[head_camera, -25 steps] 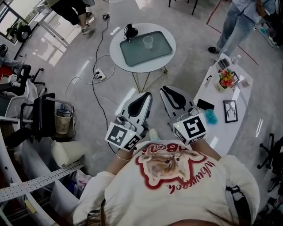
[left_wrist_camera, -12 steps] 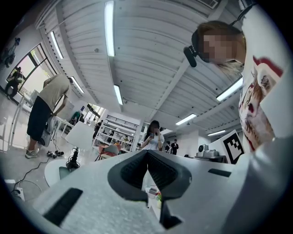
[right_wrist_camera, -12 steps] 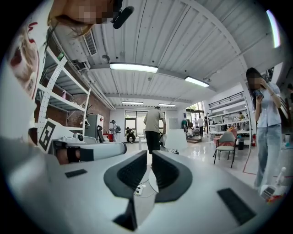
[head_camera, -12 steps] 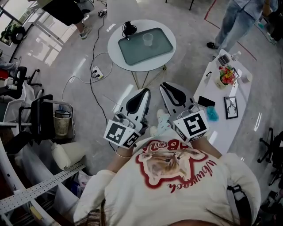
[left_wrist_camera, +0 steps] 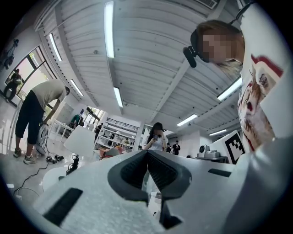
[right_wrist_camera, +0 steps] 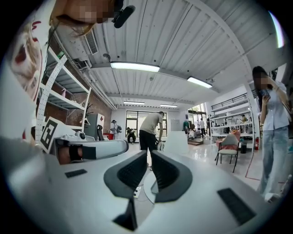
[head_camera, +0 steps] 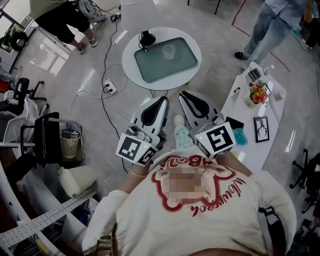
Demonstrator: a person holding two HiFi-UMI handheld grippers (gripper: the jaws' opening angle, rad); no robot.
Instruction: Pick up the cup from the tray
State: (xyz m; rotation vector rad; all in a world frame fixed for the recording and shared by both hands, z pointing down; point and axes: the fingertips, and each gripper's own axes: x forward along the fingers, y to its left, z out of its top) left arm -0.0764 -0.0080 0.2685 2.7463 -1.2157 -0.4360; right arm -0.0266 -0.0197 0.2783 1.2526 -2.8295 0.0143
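A clear plastic cup (head_camera: 169,51) stands upright on a grey-green tray (head_camera: 150,67) on a small round white table (head_camera: 192,65), far ahead in the head view. My left gripper (head_camera: 164,100) and right gripper (head_camera: 183,94) are held side by side over the floor, short of the table's near edge, both pointing at it. In the left gripper view the left gripper (left_wrist_camera: 146,154) has its jaws together with nothing between them. The right gripper (right_wrist_camera: 150,154) is likewise shut and empty, with the table's rim (right_wrist_camera: 147,185) low beyond its jaws.
A black headset (head_camera: 146,36) lies on the table's far left. A power strip (head_camera: 109,88) and cables run over the floor at left. A long white table (head_camera: 250,150) with flowers (head_camera: 256,90) stands right. People stand at top left (head_camera: 60,15) and top right (head_camera: 272,25).
Both grippers have moved forward together towards the round table, staying shut. The person at the top left has stepped further into view.
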